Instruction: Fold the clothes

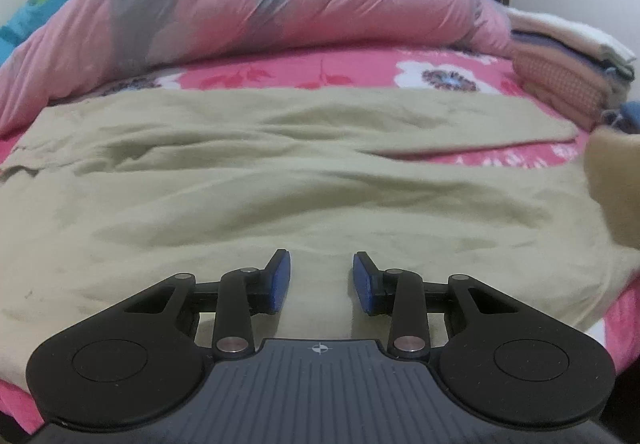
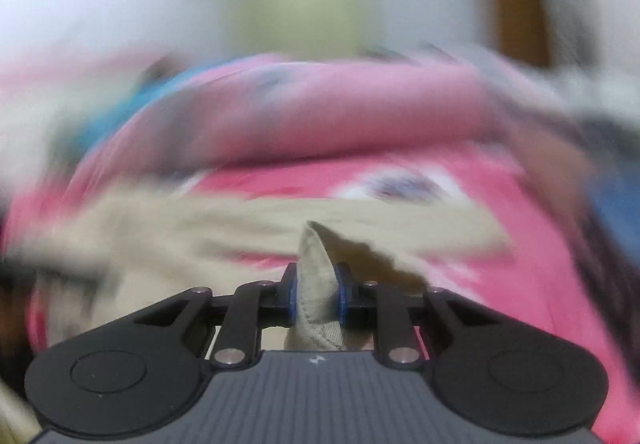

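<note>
We see a large beige cotton garment [image 1: 280,172] spread across the bed [image 1: 320,68], which wears a pink floral sheet. The cloth reaches the bed's near edge and stretches toward both side edges, wrinkled but mostly flat, which gives us a broad working surface for folding.

Our left hand-held gripper [image 1: 322,280] hovers low over the near part of the garment with its blue-padded fingers apart and nothing between them. We judge it is placed there to pin or pick the cloth near the bed's front edge, though we cannot tell which.

Our right hand-held gripper [image 2: 316,292] is clamped on a stitched hem of the same beige garment [image 2: 316,284], with a fold of fabric standing up between the pads. The right wrist view is heavily smeared, so that hand seems to be in motion; in the left wrist view a raised beige flap shows at the bed's right edge, which fits a corner lifted off the bed.

A bulky pink and grey quilt [image 1: 280,0] lies heaped along the far edge, and a stack of folded cloths [image 1: 568,60] sits at the far right corner, clear of the working area.
</note>
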Tool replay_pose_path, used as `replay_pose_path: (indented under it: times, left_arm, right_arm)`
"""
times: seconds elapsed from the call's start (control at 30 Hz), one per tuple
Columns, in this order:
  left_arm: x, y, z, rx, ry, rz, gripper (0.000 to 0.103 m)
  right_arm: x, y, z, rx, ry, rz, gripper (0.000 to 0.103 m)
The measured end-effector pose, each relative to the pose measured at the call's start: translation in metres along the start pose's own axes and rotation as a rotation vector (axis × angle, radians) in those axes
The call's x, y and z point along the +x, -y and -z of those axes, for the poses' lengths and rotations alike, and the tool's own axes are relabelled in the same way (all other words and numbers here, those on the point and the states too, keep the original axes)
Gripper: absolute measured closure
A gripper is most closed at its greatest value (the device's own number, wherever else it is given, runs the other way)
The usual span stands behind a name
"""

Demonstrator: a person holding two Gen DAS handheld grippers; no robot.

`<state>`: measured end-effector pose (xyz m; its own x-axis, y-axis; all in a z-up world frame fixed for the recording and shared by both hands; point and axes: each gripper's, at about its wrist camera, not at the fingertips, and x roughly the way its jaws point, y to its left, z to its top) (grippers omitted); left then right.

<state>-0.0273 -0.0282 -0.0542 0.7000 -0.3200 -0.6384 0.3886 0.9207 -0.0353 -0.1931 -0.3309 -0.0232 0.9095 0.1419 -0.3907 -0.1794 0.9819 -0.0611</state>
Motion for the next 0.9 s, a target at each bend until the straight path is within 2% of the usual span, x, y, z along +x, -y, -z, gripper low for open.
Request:
replay_pose_path:
  times: [0.03, 0.17, 0.27, 0.3, 0.33, 0.37, 0.67, 0.7, 0.77, 0.8, 0.9]
  left_arm:
    - [0.001, 0.000, 0.001, -0.005, -0.005, -0.005, 0.068]
    - [0.003, 0.002, 0.003, -0.010, -0.019, -0.023, 0.068]
    - [0.004, 0.004, 0.001, 0.004, -0.020, -0.042, 0.068]
    - [0.004, 0.005, 0.001, 0.009, -0.020, -0.049, 0.068]
    - [0.004, 0.006, 0.001, 0.012, -0.021, -0.055, 0.068]
    - [0.004, 0.006, 0.001, 0.014, -0.023, -0.058, 0.068]
    - [0.004, 0.005, 0.004, 0.024, -0.032, -0.075, 0.068]
    - [0.004, 0.005, 0.004, 0.026, -0.032, -0.075, 0.068]
    - [0.004, 0.005, 0.005, 0.030, -0.029, -0.076, 0.068]
    - [0.004, 0.005, 0.006, 0.033, -0.028, -0.075, 0.068]
    - [0.004, 0.004, 0.005, 0.033, -0.026, -0.075, 0.068]
  right_arm:
    - [0.005, -0.026, 0.006, -0.140, -0.024, -0.020, 0.083]
    - [0.024, -0.078, 0.039, -0.419, -0.114, -0.048, 0.083]
    - [0.022, -0.065, 0.040, -0.394, -0.107, 0.021, 0.083]
    - [0.018, -0.055, 0.037, -0.376, -0.090, 0.064, 0.083]
    - [0.011, -0.038, 0.033, -0.355, -0.071, 0.147, 0.083]
    - [0.004, -0.020, 0.030, -0.325, -0.057, 0.223, 0.083]
    - [-0.045, 0.169, 0.082, 0.483, -0.196, 0.517, 0.083]
    - [-0.056, 0.174, 0.084, 0.574, -0.136, 0.490, 0.082]
    - [-0.071, 0.179, 0.083, 0.664, -0.060, 0.442, 0.082]
    - [-0.073, 0.179, 0.080, 0.674, -0.041, 0.427, 0.081]
    - [-0.058, 0.179, 0.064, 0.665, -0.057, 0.370, 0.075]
